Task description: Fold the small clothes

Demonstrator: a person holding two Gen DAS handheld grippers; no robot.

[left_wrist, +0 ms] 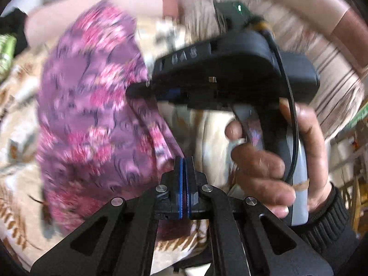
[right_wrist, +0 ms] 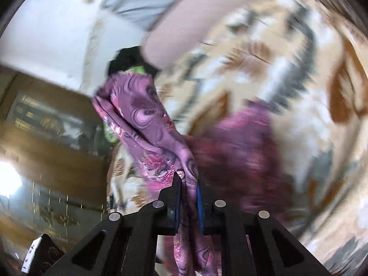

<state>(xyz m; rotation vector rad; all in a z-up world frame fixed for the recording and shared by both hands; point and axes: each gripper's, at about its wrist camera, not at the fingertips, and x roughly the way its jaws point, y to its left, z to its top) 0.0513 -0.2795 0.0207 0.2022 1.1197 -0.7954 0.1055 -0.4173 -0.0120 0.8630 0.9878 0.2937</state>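
Observation:
A purple garment with pink flowers (left_wrist: 92,105) hangs lifted above a patterned blanket. In the left wrist view my left gripper (left_wrist: 184,161) is shut, its blue pads pressed together on an edge of the cloth. The right gripper's black body (left_wrist: 230,73) and the hand on its handle fill the right side; its fingers clamp the cloth's upper edge. In the right wrist view my right gripper (right_wrist: 187,181) is shut on a bunched fold of the purple garment (right_wrist: 147,124), which stretches away from the jaws and also hangs below them. Both views are motion-blurred.
A beige, brown and grey patterned blanket (right_wrist: 276,57) covers the bed under the cloth; it also shows in the left wrist view (left_wrist: 18,124). A pink pillow (left_wrist: 92,7) lies at the back. A wooden cabinet (right_wrist: 46,138) stands beside the bed. A green item (left_wrist: 5,50) sits at the far left.

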